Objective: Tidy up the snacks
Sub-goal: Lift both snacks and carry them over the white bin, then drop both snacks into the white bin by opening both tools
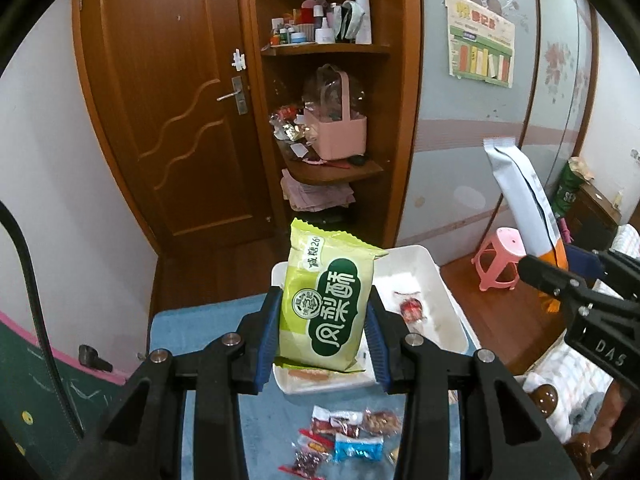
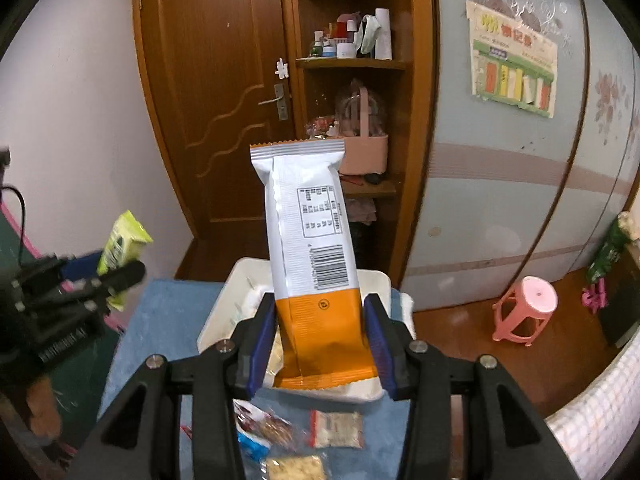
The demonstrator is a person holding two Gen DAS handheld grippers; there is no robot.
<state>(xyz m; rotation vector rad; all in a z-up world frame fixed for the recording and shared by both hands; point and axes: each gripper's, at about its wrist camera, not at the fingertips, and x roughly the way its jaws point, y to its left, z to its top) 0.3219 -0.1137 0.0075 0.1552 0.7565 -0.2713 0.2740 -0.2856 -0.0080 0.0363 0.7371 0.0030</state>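
Observation:
My left gripper [image 1: 322, 320] is shut on a light green snack packet [image 1: 326, 300] and holds it upright above a white tray [image 1: 448, 288]. My right gripper [image 2: 320, 336] is shut on a tall white and orange snack packet [image 2: 312, 248], held upright over the white tray [image 2: 380, 280]. The right gripper and its white packet [image 1: 524, 204] also show at the right of the left wrist view. The left gripper with the green packet [image 2: 120, 240] shows at the left of the right wrist view. A small red wrapped snack [image 1: 412, 306] lies in the tray.
Several small wrapped snacks [image 1: 348, 436] lie on the blue cloth [image 1: 188, 328] in front of the tray. A brown door [image 1: 176, 100] and a wooden shelf with a pink basket [image 1: 336, 132] stand behind. A pink stool [image 1: 500, 260] stands on the floor at the right.

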